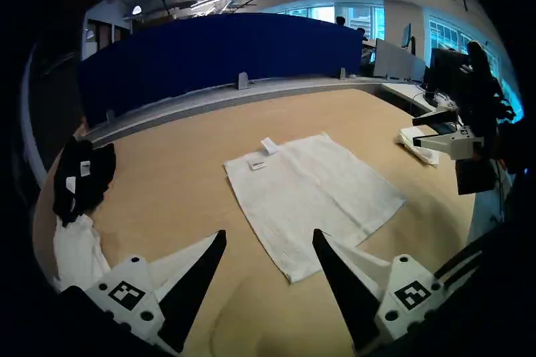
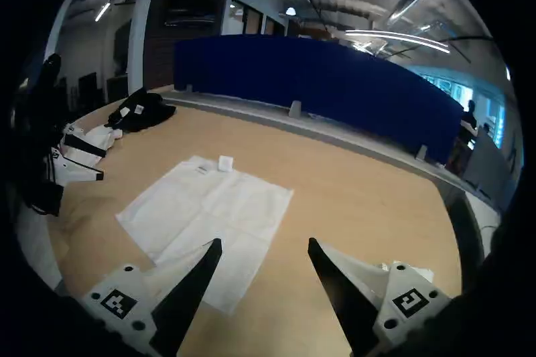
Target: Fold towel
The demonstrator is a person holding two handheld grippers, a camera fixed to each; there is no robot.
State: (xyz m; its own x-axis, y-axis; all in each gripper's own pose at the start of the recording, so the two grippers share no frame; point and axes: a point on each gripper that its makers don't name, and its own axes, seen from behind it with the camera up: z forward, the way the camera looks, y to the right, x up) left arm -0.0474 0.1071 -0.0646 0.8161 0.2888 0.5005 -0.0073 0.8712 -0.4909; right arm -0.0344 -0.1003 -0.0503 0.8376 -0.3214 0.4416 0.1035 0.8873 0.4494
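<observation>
Towel [image 1: 311, 189] lies flat and spread open on the wooden table [image 1: 187, 169], with two small tags at its far edge. My left gripper [image 1: 268, 233] points at its near corner, fingers wide apart, holding nothing. My right gripper [image 2: 263, 241] is the same: spread, empty, facing the towel's near edge. A black cloth [image 1: 84, 179] sits well apart by the table edge. A blue partition [image 1: 221, 55] stands behind.

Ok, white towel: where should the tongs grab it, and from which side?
Probably its two near corners, from the person's side, low. The white towel lies flat and spread, tags at the far edge, so only edges offer a pinch. Left tongs take the corner just ahead; right tongs theirs. Both stand open.
</observation>
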